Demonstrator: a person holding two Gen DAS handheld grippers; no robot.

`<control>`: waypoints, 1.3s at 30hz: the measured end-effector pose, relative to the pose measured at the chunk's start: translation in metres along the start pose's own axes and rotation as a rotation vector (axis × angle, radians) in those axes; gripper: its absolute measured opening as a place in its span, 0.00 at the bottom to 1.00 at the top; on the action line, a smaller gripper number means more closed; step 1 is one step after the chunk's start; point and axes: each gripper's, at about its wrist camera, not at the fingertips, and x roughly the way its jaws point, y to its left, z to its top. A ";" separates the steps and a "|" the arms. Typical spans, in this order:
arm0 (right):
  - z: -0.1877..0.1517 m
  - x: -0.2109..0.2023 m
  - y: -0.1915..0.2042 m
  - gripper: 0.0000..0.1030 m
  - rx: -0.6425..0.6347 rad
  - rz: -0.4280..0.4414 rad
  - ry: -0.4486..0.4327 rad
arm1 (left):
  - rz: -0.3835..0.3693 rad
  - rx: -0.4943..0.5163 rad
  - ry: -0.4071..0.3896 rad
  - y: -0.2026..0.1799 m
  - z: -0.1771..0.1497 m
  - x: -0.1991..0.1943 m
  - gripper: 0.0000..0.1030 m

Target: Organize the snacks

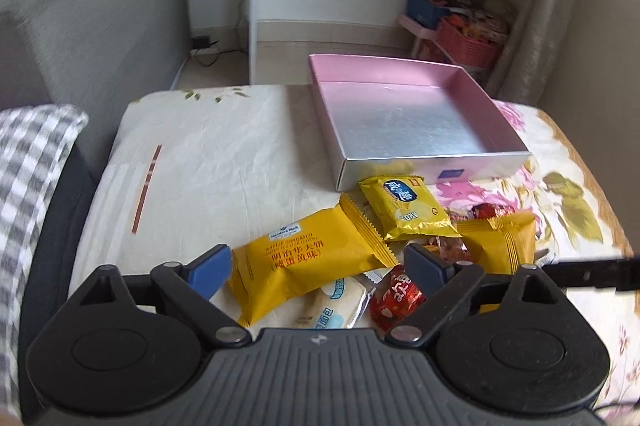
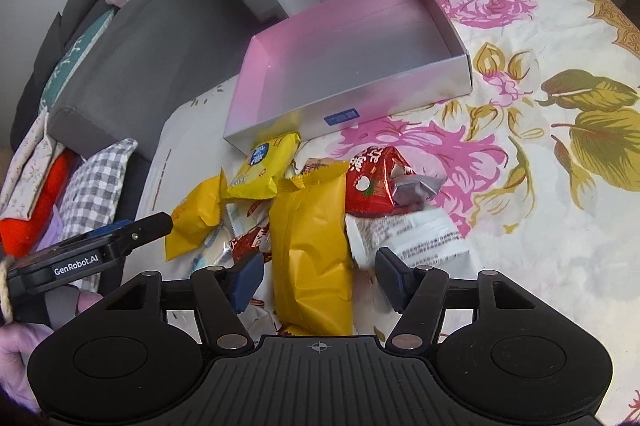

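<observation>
Shallow pink-and-silver box (image 1: pixel 404 118) with nothing inside, snack packets (image 2: pixel 256 202) heaped before it on floral-clothed desk (image 2: pixel 540 154), left tool (image 1: pixel 318 268) apart astride yellow waffle packet (image 1: pixel 296 262), right tool (image 2: pixel 316 276) apart astride yellow packet (image 2: pixel 312 250).

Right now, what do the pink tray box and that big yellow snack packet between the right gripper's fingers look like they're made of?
The pink tray box looks like thin cardboard with a metallic foil finish: sharp folded corners, and a silvery sheen on floor and walls. The big yellow snack packet looks like glossy plastic film, maybe foil-lined: soft wrinkles, bright highlights and a crimped, zigzag-cut end seal.
</observation>
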 end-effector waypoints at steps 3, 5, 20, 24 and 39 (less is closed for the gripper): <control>0.002 -0.001 0.001 0.59 0.011 0.025 0.008 | -0.001 0.086 0.008 0.005 0.000 0.009 0.91; 0.002 0.003 0.003 0.59 0.020 0.043 0.027 | -0.003 0.149 0.001 0.006 -0.002 0.016 0.90; -0.010 0.046 0.020 0.60 -0.037 0.006 0.100 | 0.014 0.272 0.025 0.002 -0.010 0.057 0.81; -0.012 0.056 0.020 0.59 -0.037 0.000 0.114 | 0.036 0.263 0.020 0.001 -0.009 0.059 0.70; -0.009 0.043 0.024 0.38 -0.047 0.037 0.065 | 0.080 0.169 0.002 0.006 -0.002 0.047 0.38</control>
